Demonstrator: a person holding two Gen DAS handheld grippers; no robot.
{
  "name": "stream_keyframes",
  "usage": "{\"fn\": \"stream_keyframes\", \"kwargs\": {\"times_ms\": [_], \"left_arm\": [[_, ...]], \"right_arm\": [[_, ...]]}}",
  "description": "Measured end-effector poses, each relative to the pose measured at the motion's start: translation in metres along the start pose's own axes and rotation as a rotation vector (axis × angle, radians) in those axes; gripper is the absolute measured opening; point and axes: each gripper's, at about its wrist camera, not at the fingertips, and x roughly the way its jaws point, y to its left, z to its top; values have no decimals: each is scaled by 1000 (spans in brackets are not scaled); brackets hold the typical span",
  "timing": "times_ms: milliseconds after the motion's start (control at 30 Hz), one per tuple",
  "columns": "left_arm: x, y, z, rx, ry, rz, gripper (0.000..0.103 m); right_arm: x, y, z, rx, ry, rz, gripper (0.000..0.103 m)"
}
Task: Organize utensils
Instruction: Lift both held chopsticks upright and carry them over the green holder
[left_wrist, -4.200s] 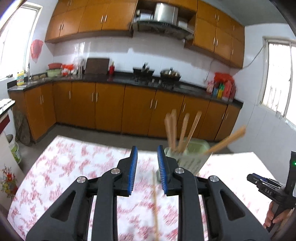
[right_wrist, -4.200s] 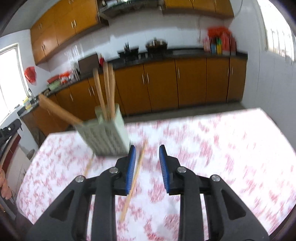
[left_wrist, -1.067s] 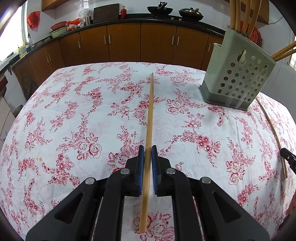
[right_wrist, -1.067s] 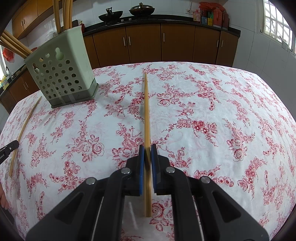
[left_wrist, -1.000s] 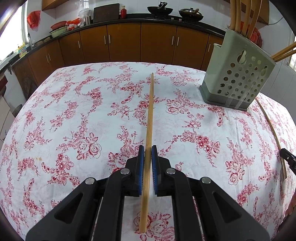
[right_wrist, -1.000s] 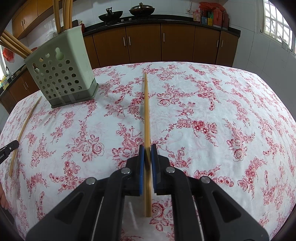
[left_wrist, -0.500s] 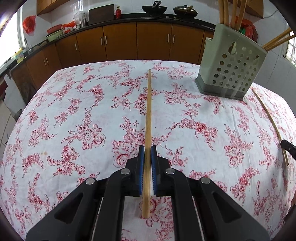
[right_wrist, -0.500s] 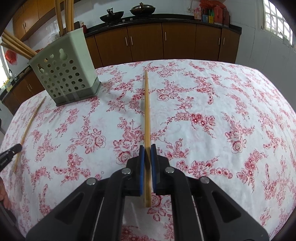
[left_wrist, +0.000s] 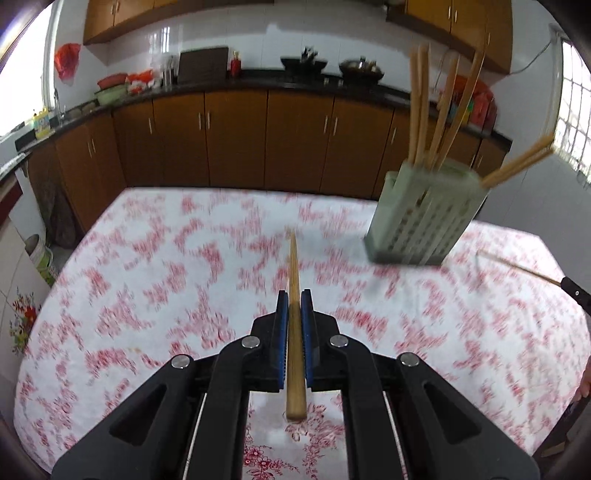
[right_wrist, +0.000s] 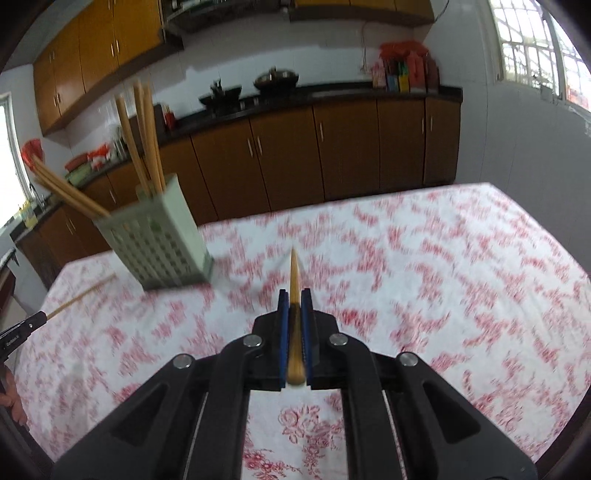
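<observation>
Overhead, left gripper clenching a tapered wooden chopstick, right gripper clamping its twin, perforated green holder standing at two o'clock.

We see motion blur smearing the floral cloth and the holder at 2 o'clock; its holes are unreadable. The right claw is cut off at 3 o'clock.
</observation>
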Motion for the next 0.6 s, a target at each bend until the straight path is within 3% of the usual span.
{"fn": "stream_keyframes", "kwargs": {"times_ms": [233,600], "left_arm": [[-30,0,28,-35,-102,-51,7],[-44,-11,40,-5,-135,-76,7]], "right_arm": [[-22,2,24,9,-92,15,8],[-39,17,48,-32,-147,52,8]]}}
